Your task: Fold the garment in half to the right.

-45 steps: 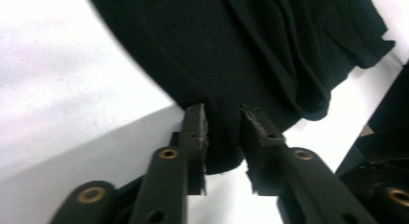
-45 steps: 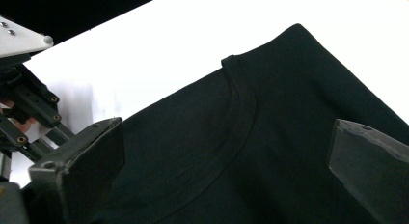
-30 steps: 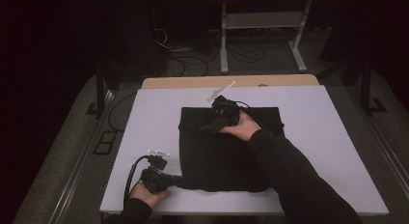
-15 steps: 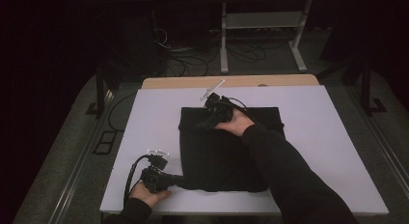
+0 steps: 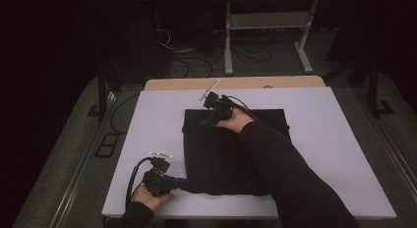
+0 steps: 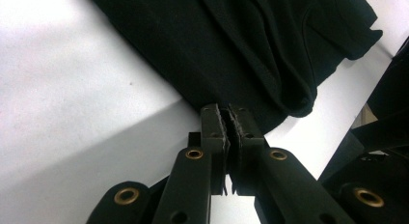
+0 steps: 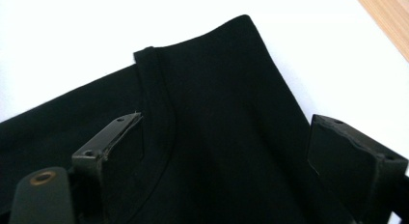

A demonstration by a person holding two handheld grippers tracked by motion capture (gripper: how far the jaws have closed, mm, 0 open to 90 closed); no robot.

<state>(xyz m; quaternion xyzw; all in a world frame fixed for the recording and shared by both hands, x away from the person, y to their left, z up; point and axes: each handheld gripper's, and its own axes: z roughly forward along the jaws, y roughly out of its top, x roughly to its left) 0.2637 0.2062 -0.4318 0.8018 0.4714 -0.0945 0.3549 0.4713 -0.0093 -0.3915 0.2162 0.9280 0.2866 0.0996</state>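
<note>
Lying folded near the middle of the white desk (image 5: 147, 139), a black garment (image 5: 216, 159) is seen in the high view as a roughly square dark shape, its far edge close to the strip of bare wood (image 5: 236, 83) along the desk's far side.

The left tool (image 5: 183, 184) is held low at the garment's near left corner by the left hand (image 5: 147, 196), with a cable looped beside it. In the left gripper view its 2 jaws are seen pressed together, and the hem of the cloth (image 6: 270, 55) is caught at their tips; rumpled folds of the fabric run away from the pinch across the white surface.

The right tool (image 5: 209, 121) is held over the far edge of the garment by the right hand (image 5: 238, 121), and a dark sleeve (image 5: 290, 179) is stretched across the cloth from the bottom of the high view. In the right gripper view its jaws are seen spread wide, 1 at each side, with nothing gripped between them. Below them a folded corner of the garment (image 7: 217, 113) is shown, with a stitched seam curving across it. Whether the jaw tips are touching the cloth cannot be told.
</note>
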